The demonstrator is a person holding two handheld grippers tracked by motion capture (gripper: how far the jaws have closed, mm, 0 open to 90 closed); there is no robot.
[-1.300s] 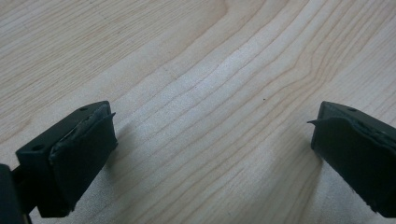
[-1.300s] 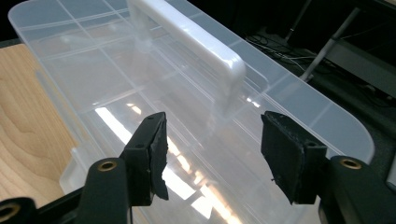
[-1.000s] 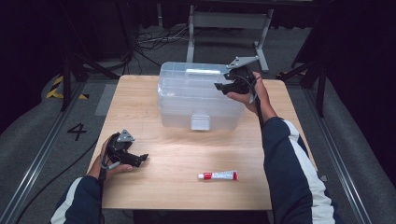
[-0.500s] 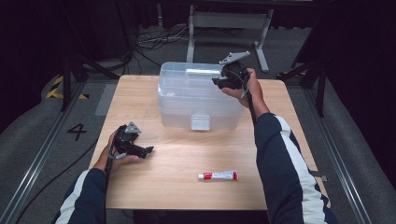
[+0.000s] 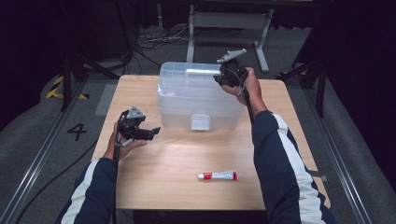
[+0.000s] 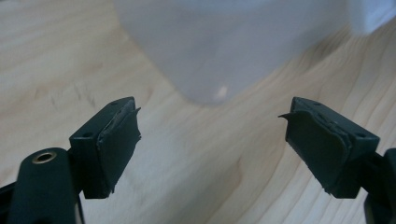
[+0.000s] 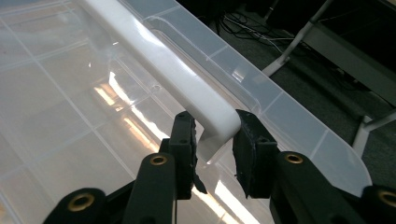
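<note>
Right gripper view had the right gripper (image 7: 214,140) straddling the corner of the white handle (image 7: 177,79) on the lid of the clear storage box (image 7: 70,107). Its jaws had just been closing around that end, and they stood close on either side of it, though whether the pads already pressed on the plastic could not be told. The likeliest trouble was a slip: the hold sat at the rounded tip of the handle, not its middle, so a pull could let the smooth plastic slide out, or tip the box unevenly. The left gripper (image 5: 140,132) hung apart above the table (image 5: 177,186), near the box's front left corner, jaws wide with nothing between them though they had just been narrowing a little, so it gave no bracing.

The box (image 5: 198,98) stood toward the far side of the table, translucent, lid on, with a white latch (image 5: 200,122) at its front. A small tube (image 5: 218,175) lay well apart, near the table's front edge.
</note>
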